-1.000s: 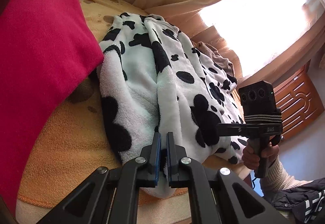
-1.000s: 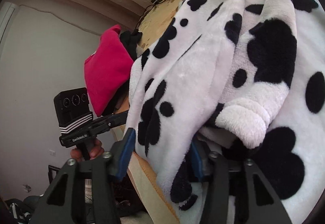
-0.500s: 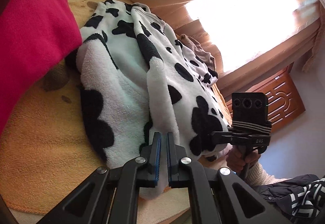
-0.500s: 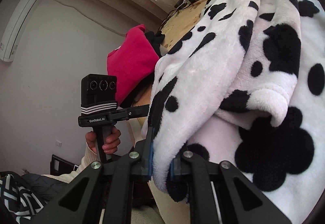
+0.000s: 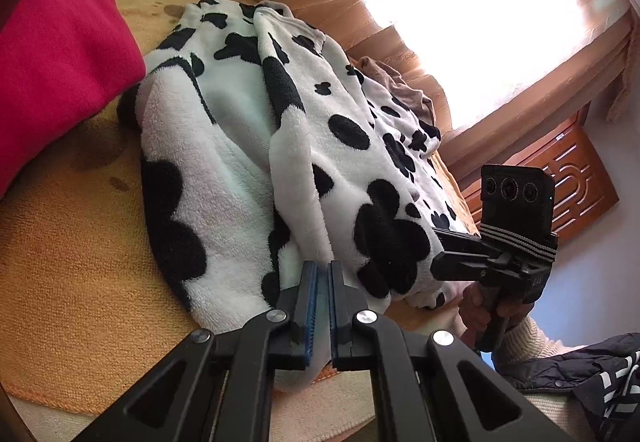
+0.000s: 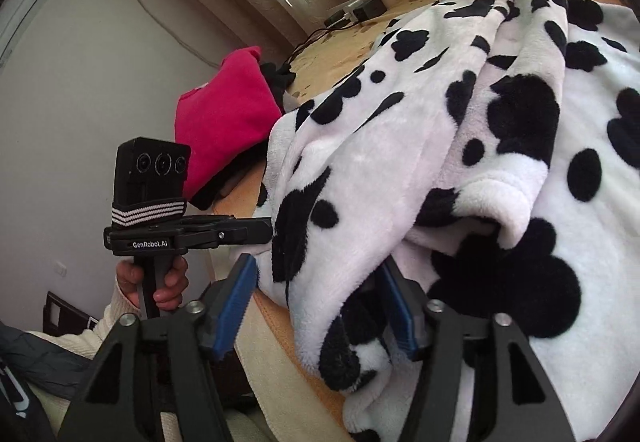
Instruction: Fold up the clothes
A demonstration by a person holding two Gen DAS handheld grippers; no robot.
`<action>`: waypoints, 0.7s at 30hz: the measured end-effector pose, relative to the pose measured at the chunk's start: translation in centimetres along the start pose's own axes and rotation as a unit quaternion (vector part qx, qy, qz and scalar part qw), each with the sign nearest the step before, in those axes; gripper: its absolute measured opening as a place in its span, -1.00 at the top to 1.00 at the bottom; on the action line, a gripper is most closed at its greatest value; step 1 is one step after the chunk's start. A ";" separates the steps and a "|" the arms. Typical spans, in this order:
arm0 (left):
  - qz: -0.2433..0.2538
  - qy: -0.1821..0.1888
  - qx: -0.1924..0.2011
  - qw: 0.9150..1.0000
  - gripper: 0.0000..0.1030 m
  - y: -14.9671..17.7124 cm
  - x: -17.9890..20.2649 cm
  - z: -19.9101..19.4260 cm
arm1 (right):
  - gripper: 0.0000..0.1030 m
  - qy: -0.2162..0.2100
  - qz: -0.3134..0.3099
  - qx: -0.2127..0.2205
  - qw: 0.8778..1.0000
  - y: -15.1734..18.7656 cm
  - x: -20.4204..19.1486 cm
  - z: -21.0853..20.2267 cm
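So we keep the cow-spotted fleece (image 5: 248,145) lying on the orange bed cover (image 5: 72,250), doubled lengthwise. Our left gripper (image 5: 322,282) pinches its near edge tight, jaws pressed together, to hold it. Our right gripper (image 6: 320,306) is spread wide around the other corner.

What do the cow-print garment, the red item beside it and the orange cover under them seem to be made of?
Cow-print garment: looks like plush fleece, with a thick fuzzy pile and soft rounded folds.
Red item: probably a shorter-napped fleece, matte and smooth with a fine fuzz.
Orange cover: seems to be terry or a looped woven cloth, with a coarse grainy texture and a stitched hem; the fibre itself cannot be told.
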State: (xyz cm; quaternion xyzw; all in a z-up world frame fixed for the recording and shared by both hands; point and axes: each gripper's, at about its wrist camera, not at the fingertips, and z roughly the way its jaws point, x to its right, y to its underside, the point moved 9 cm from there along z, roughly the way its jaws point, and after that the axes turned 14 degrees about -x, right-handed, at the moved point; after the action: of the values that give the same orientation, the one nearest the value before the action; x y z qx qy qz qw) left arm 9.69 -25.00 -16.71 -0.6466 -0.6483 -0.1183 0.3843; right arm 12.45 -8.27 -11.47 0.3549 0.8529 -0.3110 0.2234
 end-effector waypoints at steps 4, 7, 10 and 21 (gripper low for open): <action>0.015 -0.008 0.020 1.000 0.89 -0.6 0.5 -1.0 | -0.44 -0.009 0.009 0.010 1.000 -0.3 0.1 -0.3; 0.011 -0.017 0.007 1.000 0.89 -0.8 0.3 0.1 | -0.43 -0.015 0.015 0.018 1.000 -0.6 0.2 -0.5; 0.015 -0.024 -0.010 1.000 0.89 -0.4 0.3 1.3 | -0.12 -0.022 0.022 0.025 0.999 -0.8 0.3 -0.6; 0.010 -0.029 0.040 0.999 -0.04 -1.6 0.2 -1.4 | 0.69 -0.063 0.023 0.062 0.996 -1.4 -0.7 -2.3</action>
State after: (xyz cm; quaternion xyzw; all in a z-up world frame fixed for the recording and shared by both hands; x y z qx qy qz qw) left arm 8.73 -25.96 -15.11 -0.6404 -0.6568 -0.0693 0.3921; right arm 11.47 -7.83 -8.89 0.3669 0.8081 -0.3797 0.2612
